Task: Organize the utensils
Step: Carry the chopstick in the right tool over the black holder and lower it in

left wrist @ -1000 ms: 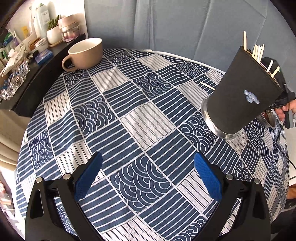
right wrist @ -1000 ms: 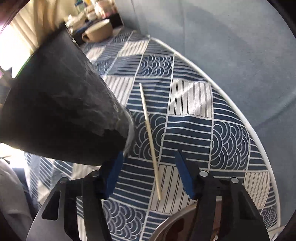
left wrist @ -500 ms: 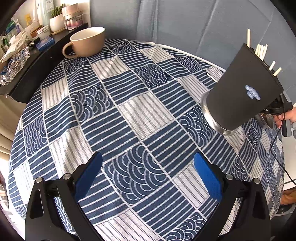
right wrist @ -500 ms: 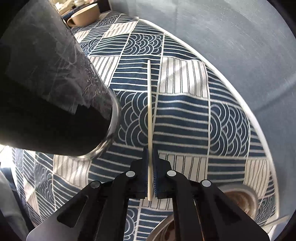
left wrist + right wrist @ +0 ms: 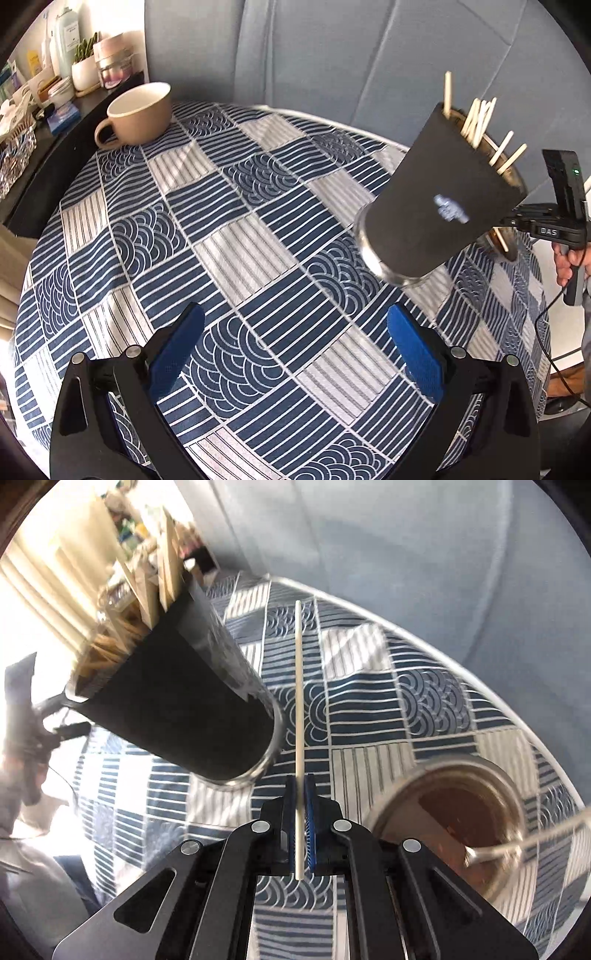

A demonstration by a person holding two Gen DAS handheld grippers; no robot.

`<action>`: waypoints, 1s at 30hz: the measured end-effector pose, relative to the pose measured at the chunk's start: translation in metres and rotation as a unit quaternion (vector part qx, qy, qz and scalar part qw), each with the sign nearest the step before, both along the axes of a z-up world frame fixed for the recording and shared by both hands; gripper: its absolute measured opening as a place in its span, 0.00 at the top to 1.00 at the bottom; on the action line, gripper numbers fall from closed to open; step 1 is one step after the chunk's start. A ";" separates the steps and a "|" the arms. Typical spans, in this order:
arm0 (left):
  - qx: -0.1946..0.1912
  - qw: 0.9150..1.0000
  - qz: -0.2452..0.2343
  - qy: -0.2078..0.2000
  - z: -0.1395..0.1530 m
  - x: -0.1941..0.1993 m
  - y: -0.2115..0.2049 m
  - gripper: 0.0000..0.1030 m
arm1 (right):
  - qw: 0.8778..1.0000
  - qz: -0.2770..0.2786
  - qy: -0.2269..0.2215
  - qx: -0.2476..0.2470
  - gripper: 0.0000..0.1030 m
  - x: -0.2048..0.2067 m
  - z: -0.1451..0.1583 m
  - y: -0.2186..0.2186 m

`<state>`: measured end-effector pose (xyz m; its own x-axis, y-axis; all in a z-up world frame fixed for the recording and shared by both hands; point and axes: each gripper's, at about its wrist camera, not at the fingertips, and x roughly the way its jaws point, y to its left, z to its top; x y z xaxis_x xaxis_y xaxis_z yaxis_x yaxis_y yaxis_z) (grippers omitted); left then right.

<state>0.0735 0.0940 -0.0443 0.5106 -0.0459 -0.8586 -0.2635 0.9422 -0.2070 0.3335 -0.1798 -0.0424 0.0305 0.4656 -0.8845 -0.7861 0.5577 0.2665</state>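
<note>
Right tool (image 5: 300, 794) pinching chopstick (image 5: 298, 686), visible only from right wrist

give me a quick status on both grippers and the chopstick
Left gripper open, empty. Right gripper shut on pale wooden chopstick. Black cylindrical utensil holder beside it, nothing between.

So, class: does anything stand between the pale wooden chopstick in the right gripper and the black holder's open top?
Nothing visible does. The right gripper holds the pale wooden chopstick beside the black cylindrical holder; its open top, already crowded with wooden sticks, has only air around it.
</note>
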 end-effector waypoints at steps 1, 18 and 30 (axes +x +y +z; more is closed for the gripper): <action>-0.004 1.000 0.001 -0.004 0.003 0.000 0.001 0.06 | 1.000 -0.011 -0.001 0.012 0.96 -0.001 0.009 -0.006; 0.020 0.996 -0.043 -0.081 0.085 0.025 -0.004 0.06 | 0.961 -0.048 -0.059 0.266 0.96 -0.032 0.132 0.010; 0.046 0.996 -0.045 -0.065 0.092 0.014 0.007 0.06 | 0.940 -0.042 -0.065 0.332 0.95 -0.042 0.078 0.063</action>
<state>0.0875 0.1012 0.0480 0.6156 -0.0207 -0.7878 -0.1544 0.9771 -0.1463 0.2918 -0.1163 0.0355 0.1791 0.9046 -0.3868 -0.7969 0.3640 0.4822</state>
